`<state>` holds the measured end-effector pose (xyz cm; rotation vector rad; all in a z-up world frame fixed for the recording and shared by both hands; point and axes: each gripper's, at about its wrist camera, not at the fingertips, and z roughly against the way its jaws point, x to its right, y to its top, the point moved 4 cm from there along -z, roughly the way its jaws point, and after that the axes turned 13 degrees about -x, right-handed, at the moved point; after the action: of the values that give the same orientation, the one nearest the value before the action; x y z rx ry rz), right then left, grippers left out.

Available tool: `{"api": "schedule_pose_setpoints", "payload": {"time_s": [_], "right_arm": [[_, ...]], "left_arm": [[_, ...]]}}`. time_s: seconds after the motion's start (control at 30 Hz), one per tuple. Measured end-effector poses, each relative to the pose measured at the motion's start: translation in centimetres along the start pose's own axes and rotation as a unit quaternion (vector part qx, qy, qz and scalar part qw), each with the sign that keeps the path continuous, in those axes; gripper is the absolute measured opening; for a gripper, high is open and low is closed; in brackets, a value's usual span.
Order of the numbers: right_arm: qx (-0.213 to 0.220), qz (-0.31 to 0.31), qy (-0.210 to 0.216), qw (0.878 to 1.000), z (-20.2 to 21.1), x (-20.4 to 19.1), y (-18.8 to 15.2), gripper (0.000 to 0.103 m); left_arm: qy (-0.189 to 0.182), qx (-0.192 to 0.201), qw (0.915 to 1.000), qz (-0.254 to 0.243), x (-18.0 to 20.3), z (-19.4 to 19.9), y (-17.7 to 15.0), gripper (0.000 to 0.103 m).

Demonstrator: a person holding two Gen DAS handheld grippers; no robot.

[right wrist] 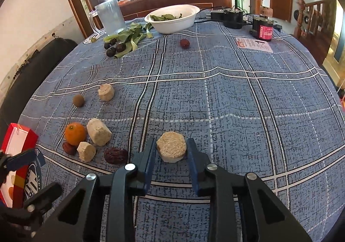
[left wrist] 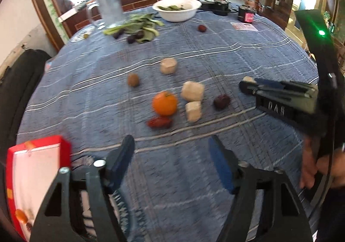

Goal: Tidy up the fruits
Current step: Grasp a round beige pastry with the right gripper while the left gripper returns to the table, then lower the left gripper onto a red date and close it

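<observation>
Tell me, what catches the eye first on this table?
Probably the bright orange near the left edge of the blue plaid tablecloth, ringed by pale cut chunks and dark red dates. Up close, the right gripper has its fingers on either side of a round pale chunk. Farther back stands a white bowl of greens.

Four pale sugarcane chunks (right wrist: 171,149), one orange (right wrist: 75,133), three red dates (right wrist: 116,155).

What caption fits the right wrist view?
Right gripper closing around a pale cut chunk on the blue plaid tablecloth.
</observation>
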<state>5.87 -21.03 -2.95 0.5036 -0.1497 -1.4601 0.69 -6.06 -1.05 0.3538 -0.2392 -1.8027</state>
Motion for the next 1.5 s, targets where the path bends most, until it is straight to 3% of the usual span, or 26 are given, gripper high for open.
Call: {"api": "schedule_pose_setpoints", "payload": {"time_s": [0.2,0.47,0.6,0.7,0.87,1.07,1.5], "right_arm": [[0.009,-0.049,0.031,0.998,1.1,1.8,0.3,0.028],[0.001,-0.083,0.059,0.995,1.4,2.8,0.4,0.028],[0.006,-0.089,0.063,0.994,1.7,2.9,0.3,0.028],[0.007,-0.093,0.068,0.993,1.9,3.0,0.2,0.028],[0.010,-0.096,0.073,0.993,2.1,3.0,0.2,0.028],[0.004,-0.092,0.079,0.993,1.9,2.7,0.2,0.028],[-0.010,-0.086,0.083,0.993,1.3,2.4,0.1,0.028]], "left_arm": [[-0.011,-0.025,0.9996,0.006,0.9,-2.7,2.1,0.059],[0.015,-0.003,0.9998,-0.014,2.3,-2.7,3.8,0.045],[0.019,0.000,0.9993,-0.032,2.9,-2.8,3.9,0.045],[0.045,0.000,0.9980,-0.043,2.6,-3.1,3.3,0.045],[0.054,-0.026,0.9981,-0.011,-0.9,-3.1,1.5,0.045],[0.056,-0.020,0.9982,0.009,-3.3,-1.9,-0.2,0.045],[0.029,-0.023,0.9993,0.009,-2.2,-3.8,2.1,0.045]]}}
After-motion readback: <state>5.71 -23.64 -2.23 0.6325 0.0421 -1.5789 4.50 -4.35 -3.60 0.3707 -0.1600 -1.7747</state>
